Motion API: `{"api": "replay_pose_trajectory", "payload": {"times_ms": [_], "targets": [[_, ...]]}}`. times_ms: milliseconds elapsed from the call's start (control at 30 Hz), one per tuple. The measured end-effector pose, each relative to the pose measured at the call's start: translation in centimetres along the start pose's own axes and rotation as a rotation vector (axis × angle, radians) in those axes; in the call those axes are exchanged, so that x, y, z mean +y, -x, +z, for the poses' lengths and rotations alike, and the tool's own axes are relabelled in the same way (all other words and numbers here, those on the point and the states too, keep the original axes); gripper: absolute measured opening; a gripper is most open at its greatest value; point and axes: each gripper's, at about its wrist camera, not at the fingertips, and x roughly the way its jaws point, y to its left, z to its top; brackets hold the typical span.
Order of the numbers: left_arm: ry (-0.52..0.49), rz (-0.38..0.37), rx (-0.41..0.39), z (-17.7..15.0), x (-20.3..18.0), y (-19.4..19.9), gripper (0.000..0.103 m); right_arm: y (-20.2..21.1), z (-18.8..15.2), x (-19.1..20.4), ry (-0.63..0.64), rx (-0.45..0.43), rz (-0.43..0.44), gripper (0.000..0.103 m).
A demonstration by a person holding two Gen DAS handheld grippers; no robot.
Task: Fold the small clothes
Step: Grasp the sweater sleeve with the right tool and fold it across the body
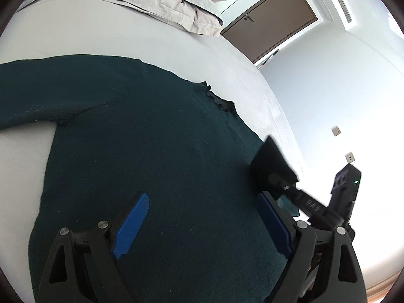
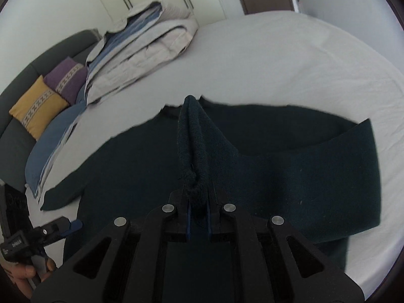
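A dark green knitted sweater (image 1: 151, 151) lies flat on the white bed sheet (image 1: 113, 38), one sleeve stretched to the left. My left gripper (image 1: 204, 224) hovers over its body, open, with nothing between its blue pads (image 1: 133, 223). In the right wrist view my right gripper (image 2: 198, 199) is shut on the cuff (image 2: 194, 139) of the other sleeve (image 2: 315, 176), which rises off the bed and drapes across the sweater's body (image 2: 126, 164). The right gripper (image 1: 282, 184) also shows blurred at the sweater's right edge. A hand holds the left gripper (image 2: 73, 224) at lower left.
A folded beige and blue quilt (image 2: 141, 48) lies at the head of the bed, beside a blue pillow (image 2: 50, 149). Yellow (image 2: 38, 108) and purple (image 2: 67, 78) cushions rest on a dark sofa. A brown door (image 1: 270, 20) stands beyond the bed's far edge.
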Motion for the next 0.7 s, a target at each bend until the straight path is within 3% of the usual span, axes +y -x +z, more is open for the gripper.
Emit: {"api": "replay_pose_trajectory", "payload": {"times_ms": [33, 100, 133, 167, 200, 333, 400, 467, 500, 633, 700], "targets": [[0.008, -0.019, 0.011, 0.3, 0.0, -0.5, 0.092, -1.1, -2.2, 1.3, 0.006, 0.029, 0.003, 0.011], [0.027, -0.049, 0.036, 0.8, -0.1, -1.7, 0.095, -2.8, -7.3, 4.9, 0.027, 0.054, 0.039, 0.029], [0.034, -0.061, 0.047, 1.0, -0.3, -2.3, 0.095, -2.5, -9.3, 5.5, 0.025, 0.050, 0.076, 0.052], [0.035, -0.070, 0.057, 1.1, -0.6, -2.9, 0.095, -1.4, -11.9, 6.0, 0.021, 0.031, 0.096, 0.058], [0.030, -0.075, 0.066, 1.3, -1.1, -3.7, 0.095, -1.4, -13.7, 6.5, 0.022, 0.016, 0.090, 0.058], [0.003, -0.094, 0.111, 2.0, -3.5, -7.6, 0.094, 3.8, -14.1, 3.1, -0.058, -0.057, 0.104, 0.058], [-0.032, -0.077, 0.148, 2.4, -5.1, -10.1, 0.083, 6.8, -12.8, -0.2, -0.143, -0.090, 0.134, 0.058], [-0.081, -0.044, 0.205, 2.7, -6.7, -13.0, 0.063, 8.0, -13.0, -2.4, -0.217, -0.126, 0.157, 0.058], [-0.106, -0.019, 0.237, 2.6, -7.2, -14.4, 0.058, 9.4, -13.4, -3.9, -0.253, -0.144, 0.164, 0.058], [-0.177, 0.085, 0.252, 2.6, -8.4, -16.8, 0.014, 12.0, -13.1, -8.3, -0.346, -0.206, 0.130, 0.058], [-0.188, 0.068, 0.228, 3.1, -8.7, -16.2, 0.012, 13.9, -12.7, -10.7, -0.375, -0.246, 0.090, 0.058]]}}
